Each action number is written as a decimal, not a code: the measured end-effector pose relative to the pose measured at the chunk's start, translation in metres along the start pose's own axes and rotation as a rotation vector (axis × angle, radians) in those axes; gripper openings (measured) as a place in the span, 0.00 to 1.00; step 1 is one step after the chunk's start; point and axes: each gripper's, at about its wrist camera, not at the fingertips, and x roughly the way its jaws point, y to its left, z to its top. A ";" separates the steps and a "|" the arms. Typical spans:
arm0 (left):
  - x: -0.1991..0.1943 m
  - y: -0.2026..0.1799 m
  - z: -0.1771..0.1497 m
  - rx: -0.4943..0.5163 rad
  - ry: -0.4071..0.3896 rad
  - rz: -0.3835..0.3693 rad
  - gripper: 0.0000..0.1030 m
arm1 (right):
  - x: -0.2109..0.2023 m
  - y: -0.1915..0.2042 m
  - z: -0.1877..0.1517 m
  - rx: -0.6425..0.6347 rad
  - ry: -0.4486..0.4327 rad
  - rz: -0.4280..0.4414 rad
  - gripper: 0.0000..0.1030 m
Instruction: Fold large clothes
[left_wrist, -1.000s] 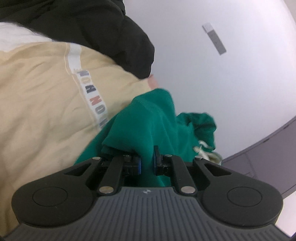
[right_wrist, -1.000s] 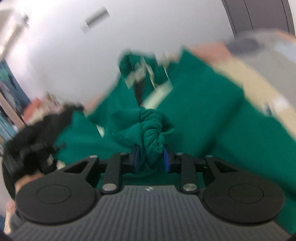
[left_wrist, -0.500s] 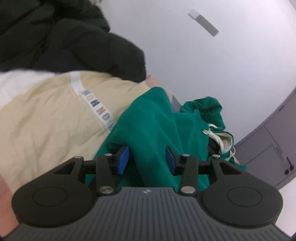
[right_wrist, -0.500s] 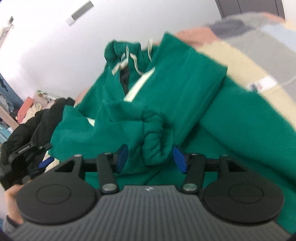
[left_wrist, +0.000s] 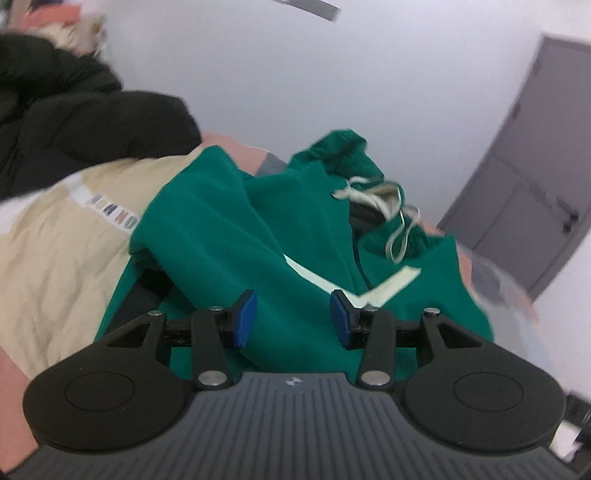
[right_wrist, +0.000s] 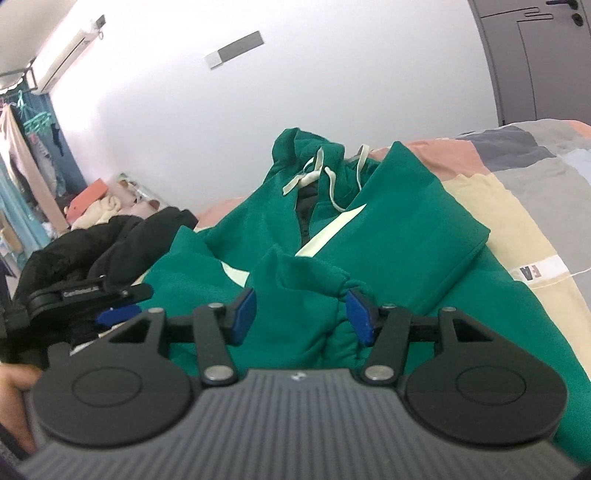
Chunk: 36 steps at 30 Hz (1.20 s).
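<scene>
A green hoodie (right_wrist: 388, 236) with white drawstrings and pale stripes lies on the bed, both sleeves laid over its front. It also shows in the left wrist view (left_wrist: 236, 240). My right gripper (right_wrist: 301, 315) is open just above the folded sleeve cuff (right_wrist: 325, 280), holding nothing. My left gripper (left_wrist: 293, 319) is open over the hoodie's left side, holding nothing. The left gripper's blue pads (right_wrist: 118, 314) show at the left of the right wrist view.
A patchwork bedspread (right_wrist: 509, 221) in beige, grey and pink covers the bed. A black jacket (left_wrist: 74, 125) lies at the hoodie's left, also seen in the right wrist view (right_wrist: 110, 240). A white wall and a grey door (left_wrist: 528, 206) stand behind.
Both grippers have opened and let go of the green sleeves, which now rest on the hoodie's front. Both have drawn back a little.
</scene>
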 end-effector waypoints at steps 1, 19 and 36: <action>0.001 -0.004 -0.002 0.020 0.004 0.001 0.47 | 0.001 0.000 0.000 0.001 0.000 0.005 0.55; 0.066 -0.028 -0.037 0.218 0.149 0.032 0.46 | 0.063 0.007 -0.006 -0.069 0.091 -0.048 0.38; 0.050 -0.028 -0.032 0.177 0.108 0.038 0.48 | 0.070 -0.008 -0.005 0.007 0.138 -0.049 0.40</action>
